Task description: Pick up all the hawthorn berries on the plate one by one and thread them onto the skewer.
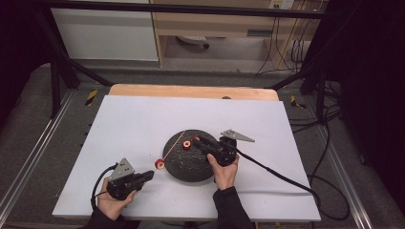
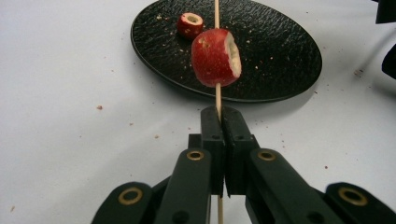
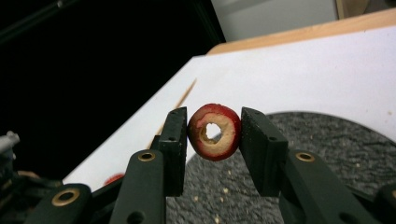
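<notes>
My left tongs (image 2: pixel 219 122) clamped on skewer (image 2: pixel 216 95), one fruit (image 2: pixel 216 57) threaded. My right tongs (image 3: pixel 214 135) pinch cored fruit ring (image 3: pixel 214 132) over plate (image 3: pixel 327 140).

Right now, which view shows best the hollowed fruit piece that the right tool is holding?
The right gripper view: the cored fruit piece sits close up between the jaws of the right tool, its hole facing the camera. In the high view it is a small red dot over the black plate. In the left gripper view it appears small and farther off.
</notes>
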Demonstrator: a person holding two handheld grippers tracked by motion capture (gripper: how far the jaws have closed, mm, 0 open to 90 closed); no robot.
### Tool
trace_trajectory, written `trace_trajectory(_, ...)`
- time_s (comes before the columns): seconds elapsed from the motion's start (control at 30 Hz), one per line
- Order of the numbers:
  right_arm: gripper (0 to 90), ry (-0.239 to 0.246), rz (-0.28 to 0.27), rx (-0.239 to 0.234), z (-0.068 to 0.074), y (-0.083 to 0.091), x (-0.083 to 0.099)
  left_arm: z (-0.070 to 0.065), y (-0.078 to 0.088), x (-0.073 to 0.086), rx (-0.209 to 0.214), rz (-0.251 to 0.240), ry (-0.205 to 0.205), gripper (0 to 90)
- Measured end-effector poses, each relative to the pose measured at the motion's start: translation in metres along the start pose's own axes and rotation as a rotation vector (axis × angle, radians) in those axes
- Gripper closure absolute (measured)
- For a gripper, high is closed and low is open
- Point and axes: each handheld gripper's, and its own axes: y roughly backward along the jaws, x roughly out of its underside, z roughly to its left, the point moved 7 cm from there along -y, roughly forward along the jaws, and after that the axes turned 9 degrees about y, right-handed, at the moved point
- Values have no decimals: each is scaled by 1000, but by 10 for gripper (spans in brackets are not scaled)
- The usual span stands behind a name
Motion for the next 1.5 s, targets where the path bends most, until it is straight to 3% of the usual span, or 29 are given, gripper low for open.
trace_trajectory(0.57, 631, -52, -167, 15, -7, 0, -24, -11, -2, -5, -1, -34, 24, 881)
trace_trajectory(0.97, 631, -83, -280, 29, -12, 0, -38, -23, -7, -11, -4, -49, 18, 881)
trace_trajectory(1.5, 632, -113, -339, 24, -17, 8, -49, -44, -15, -25, 24, -66, 12, 881)
